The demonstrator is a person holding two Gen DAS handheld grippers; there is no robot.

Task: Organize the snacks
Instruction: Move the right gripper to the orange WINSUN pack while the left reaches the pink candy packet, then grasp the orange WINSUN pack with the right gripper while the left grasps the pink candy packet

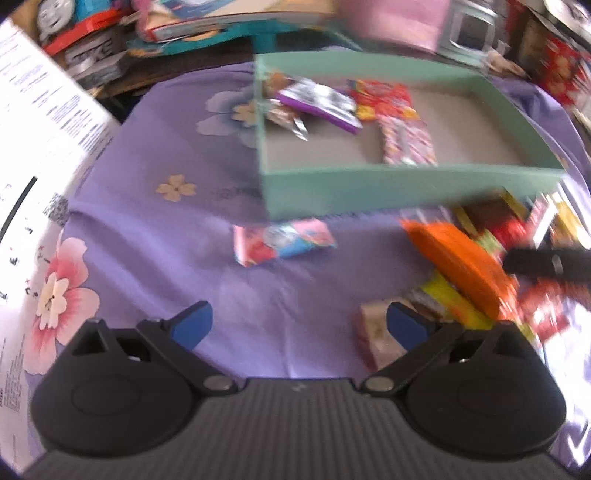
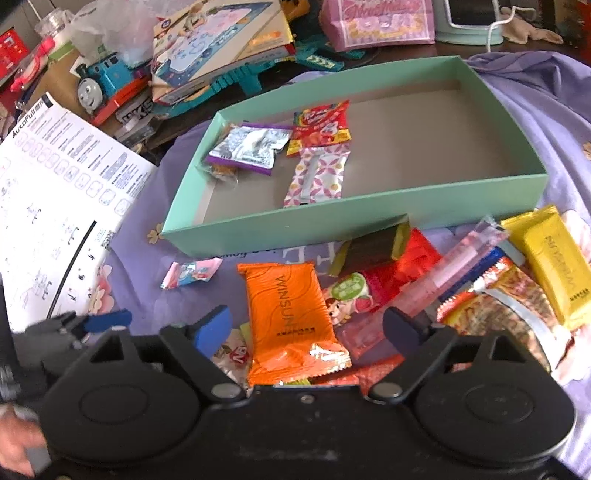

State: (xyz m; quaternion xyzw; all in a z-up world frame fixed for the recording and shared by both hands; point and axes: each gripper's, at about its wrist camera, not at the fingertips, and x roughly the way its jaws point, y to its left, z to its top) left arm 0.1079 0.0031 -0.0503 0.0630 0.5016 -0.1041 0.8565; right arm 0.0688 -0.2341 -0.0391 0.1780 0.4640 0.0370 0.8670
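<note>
Through my left wrist camera, blurred throughout, my left claw (image 1: 297,325) hangs wide with nothing between its blue pads, over the purple flowered cloth (image 1: 147,229) covering the surface. Ahead of it sits the mint-green box (image 1: 406,188), and inside, toward its left end, lie a purple-edged silver packet (image 1: 317,105), a red packet (image 1: 384,98) and a pink patterned packet (image 1: 406,142). A small pink and blue candy (image 1: 282,242) lies alone on the cloth just in front of the box. To the right is the heap of loose snacks, with an orange packet (image 1: 461,266) on top and a pale wrapped piece (image 1: 375,336) just beside my right-hand finger. A white printed sheet (image 1: 40,133) fills the left edge. Through my right wrist camera, my right claw (image 2: 308,326) is also spread wide and grips nothing; the orange packet (image 2: 291,325) lies between its fingers, below them on the pile. Around it are a yellow packet (image 2: 550,258), a clear pink stick (image 2: 458,266), a dark brown bar (image 2: 373,249) touching the box's front wall (image 2: 295,227), and a red wrapper (image 2: 417,258). The small candy (image 2: 192,273) lies apart to the left, near the white sheet (image 2: 55,192). My left claw's blue tip (image 2: 107,319) shows at the lower left. Behind the box stand a blue toy train (image 2: 103,83) and a pink bag (image 2: 380,22).
</note>
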